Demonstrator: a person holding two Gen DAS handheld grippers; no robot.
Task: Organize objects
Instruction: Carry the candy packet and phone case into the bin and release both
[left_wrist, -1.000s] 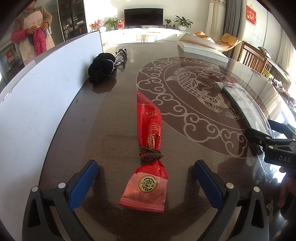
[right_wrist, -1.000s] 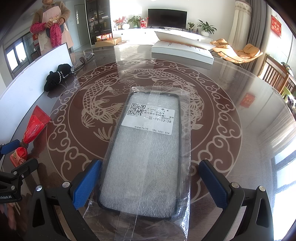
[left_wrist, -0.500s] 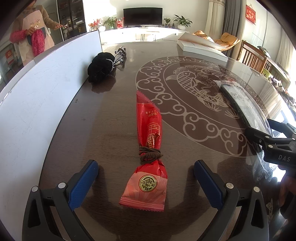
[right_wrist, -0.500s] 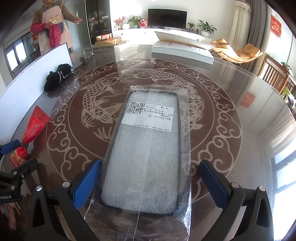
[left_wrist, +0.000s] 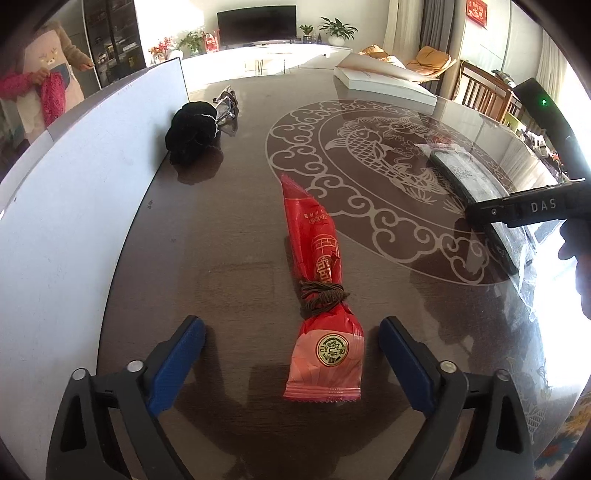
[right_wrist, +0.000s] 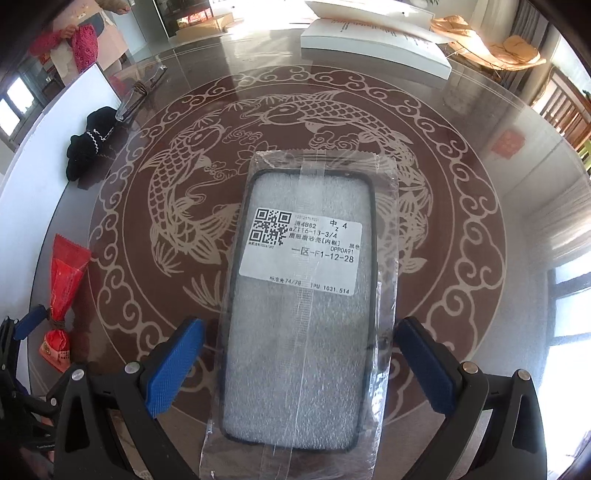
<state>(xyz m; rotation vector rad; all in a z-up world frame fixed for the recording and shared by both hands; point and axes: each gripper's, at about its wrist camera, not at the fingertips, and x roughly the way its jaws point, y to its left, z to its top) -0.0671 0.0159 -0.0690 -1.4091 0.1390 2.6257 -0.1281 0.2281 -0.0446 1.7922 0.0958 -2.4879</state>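
Your left tool stands apart around the long red foil snack packet cinched with a brown cord; its jaws have just been closing, yet neither blue pad touches the wrapper, which lies flat on the dark glass tabletop with the pale carp pattern, running from 6 o'clock toward 12 in the left wrist view. Close carelessly and you risk crushing the contents, because the packet's broad lower end with the round gold seal sits off-centre, nearer the right-hand pad, so one pad would likely meet it first and shove it sideways across the slick glass. Your right tool is also apart, its jaws just narrowing a little, straddling the black-rimmed phone case backed with white foam and sealed in a clear plastic sleeve. That sleeve spreads wider than the case, so the pads may catch only loose film and let the case slip out. It is flat, with a white label bearing a square code at its middle, and lies from 6 toward 12 in the right wrist view.
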